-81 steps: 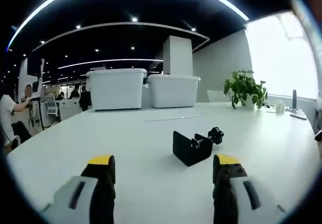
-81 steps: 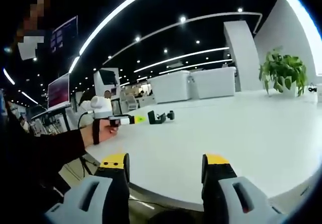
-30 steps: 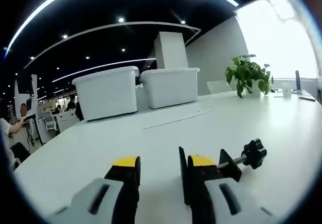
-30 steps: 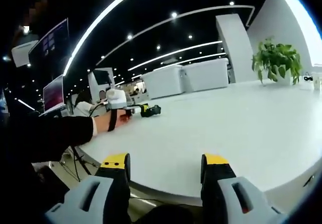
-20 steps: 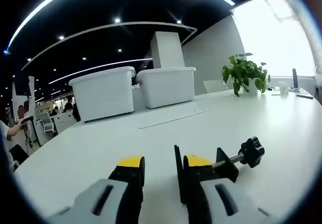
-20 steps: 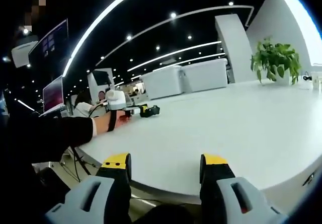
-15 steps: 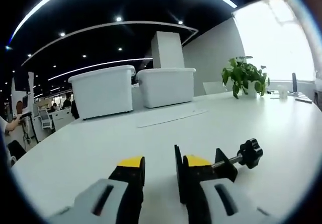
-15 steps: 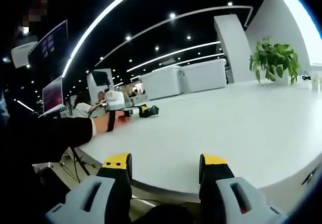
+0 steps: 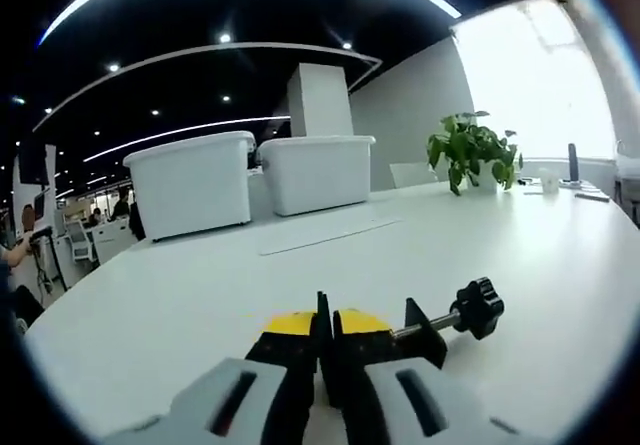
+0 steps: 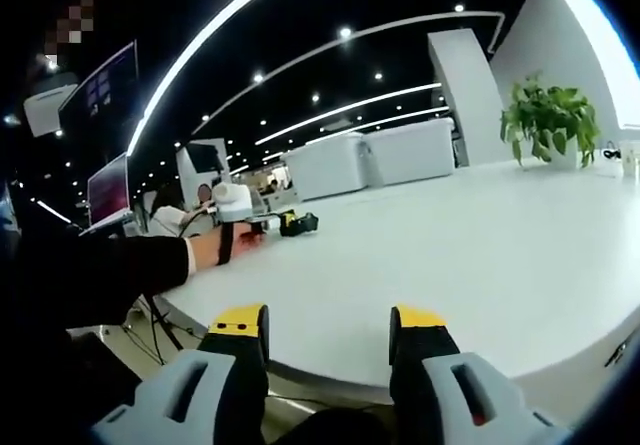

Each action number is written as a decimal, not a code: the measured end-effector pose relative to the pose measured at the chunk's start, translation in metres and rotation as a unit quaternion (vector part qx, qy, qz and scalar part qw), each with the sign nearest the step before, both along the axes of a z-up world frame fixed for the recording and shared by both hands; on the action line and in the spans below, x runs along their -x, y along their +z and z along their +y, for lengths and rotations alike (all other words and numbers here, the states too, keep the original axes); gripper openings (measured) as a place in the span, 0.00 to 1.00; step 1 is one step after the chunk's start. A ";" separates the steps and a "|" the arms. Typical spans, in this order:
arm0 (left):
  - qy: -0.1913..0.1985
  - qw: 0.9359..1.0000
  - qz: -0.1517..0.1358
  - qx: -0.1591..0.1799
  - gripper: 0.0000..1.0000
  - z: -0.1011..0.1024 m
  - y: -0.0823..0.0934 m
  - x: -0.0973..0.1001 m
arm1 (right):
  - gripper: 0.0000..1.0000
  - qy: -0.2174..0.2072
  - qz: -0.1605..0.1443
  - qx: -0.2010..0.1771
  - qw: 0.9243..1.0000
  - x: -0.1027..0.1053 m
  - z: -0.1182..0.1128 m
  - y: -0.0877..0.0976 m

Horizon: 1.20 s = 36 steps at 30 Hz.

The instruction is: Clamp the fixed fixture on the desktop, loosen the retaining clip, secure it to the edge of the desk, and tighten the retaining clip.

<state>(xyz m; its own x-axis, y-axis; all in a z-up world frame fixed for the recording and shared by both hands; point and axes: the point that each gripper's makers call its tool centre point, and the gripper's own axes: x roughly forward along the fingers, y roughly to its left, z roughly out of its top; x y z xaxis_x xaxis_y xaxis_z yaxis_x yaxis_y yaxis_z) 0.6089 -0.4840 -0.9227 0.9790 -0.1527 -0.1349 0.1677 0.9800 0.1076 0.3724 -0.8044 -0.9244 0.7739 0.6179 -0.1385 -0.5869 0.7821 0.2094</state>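
A big white counter [image 9: 200, 285] fills the office. The left tool [image 9: 325, 330] pinches the black clamp [image 9: 430, 327] to lift it. The right tool [image 10: 327, 337] waits, spread apart.

It was an open-plan office: a long white desk [image 9: 200, 285], curved ceiling light strips [image 10: 220, 40], monitors [image 10: 115, 190] at nine o'clock, a potted plant [image 9: 468, 150] at two o'clock by the window.
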 end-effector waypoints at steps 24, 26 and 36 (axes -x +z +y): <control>-0.083 0.995 0.008 0.050 0.04 -0.029 0.000 0.020 | 0.43 0.113 -0.036 -0.060 0.991 -0.066 0.137 0.049; -0.085 0.995 0.008 0.050 0.04 -0.030 0.000 0.021 | 0.38 0.110 -0.002 -0.065 0.992 -0.082 0.143 0.041; -0.099 0.995 -0.005 0.031 0.04 -0.035 0.003 0.027 | 0.40 0.105 0.016 -0.051 0.993 -0.144 0.181 0.019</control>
<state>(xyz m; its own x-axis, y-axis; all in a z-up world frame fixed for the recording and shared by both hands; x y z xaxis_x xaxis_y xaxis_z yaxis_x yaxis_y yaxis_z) 0.5817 -0.5191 -0.9196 0.9300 -0.3507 -0.1099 0.3576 0.9325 0.0508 0.5166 -0.6236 -0.9050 0.6231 0.7769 -0.0901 -0.7261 0.6174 0.3028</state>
